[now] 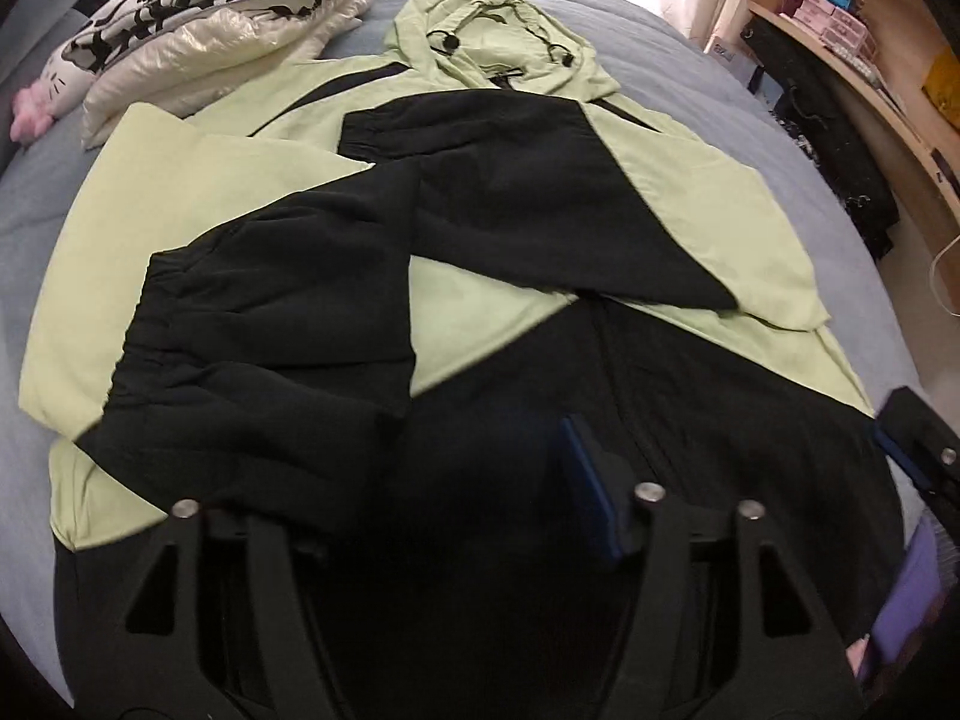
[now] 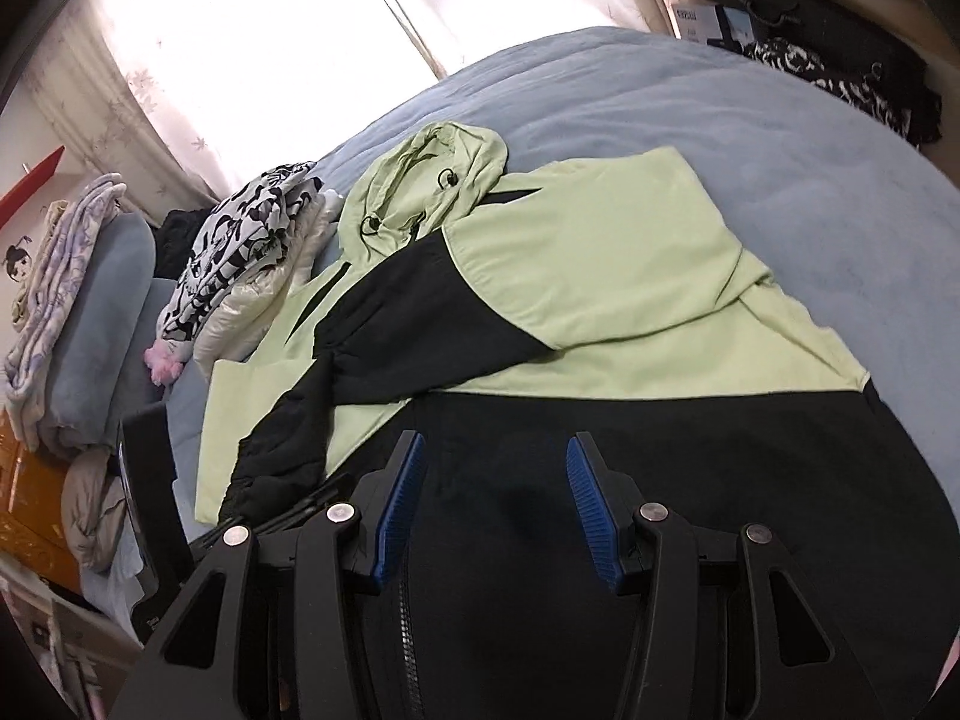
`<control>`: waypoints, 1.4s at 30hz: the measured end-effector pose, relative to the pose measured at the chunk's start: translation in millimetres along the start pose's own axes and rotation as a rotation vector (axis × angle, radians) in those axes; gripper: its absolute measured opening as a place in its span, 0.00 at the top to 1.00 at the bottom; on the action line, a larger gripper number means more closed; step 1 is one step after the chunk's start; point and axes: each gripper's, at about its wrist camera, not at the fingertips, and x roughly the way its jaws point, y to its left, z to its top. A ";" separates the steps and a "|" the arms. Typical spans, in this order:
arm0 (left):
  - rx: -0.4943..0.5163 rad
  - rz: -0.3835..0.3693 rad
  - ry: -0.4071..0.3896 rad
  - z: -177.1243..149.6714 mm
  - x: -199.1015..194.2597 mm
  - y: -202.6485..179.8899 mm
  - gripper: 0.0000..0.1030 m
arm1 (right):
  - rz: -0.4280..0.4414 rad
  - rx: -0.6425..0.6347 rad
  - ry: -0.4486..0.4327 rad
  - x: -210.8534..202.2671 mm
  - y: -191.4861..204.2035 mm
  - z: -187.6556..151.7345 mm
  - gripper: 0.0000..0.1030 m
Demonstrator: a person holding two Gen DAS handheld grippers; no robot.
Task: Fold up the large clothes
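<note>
A light green and black hooded jacket (image 1: 708, 204) (image 2: 600, 276) lies flat on the blue bed (image 1: 36, 228) (image 2: 720, 120), hood (image 1: 492, 30) (image 2: 420, 180) at the far end. Both black-cuffed sleeves (image 1: 270, 324) (image 2: 396, 324) are folded across its chest. My left gripper (image 1: 468, 480) hovers over the black hem, open; only its right blue pad (image 1: 591, 492) shows clearly, the left finger is lost against the dark cloth. My right gripper (image 2: 495, 501) is open above the black lower front beside the zipper (image 2: 408, 630), with nothing pinched between its blue pads (image 2: 591, 504).
A pile of folded clothes (image 1: 210, 12) (image 2: 240, 240), black-and-white print over a white puffer, sits at the bed's far left beside a pink plush (image 1: 36, 102). Pillows and bedding (image 2: 78, 312) lie left. Wooden shelves (image 1: 870, 60) and black bags (image 1: 828, 138) line the right side.
</note>
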 end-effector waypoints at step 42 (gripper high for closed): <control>0.004 -0.365 -0.159 -81.6 -114.8 80.2 0.19 | 0.252 -0.498 0.224 162.3 218.9 8.7 0.95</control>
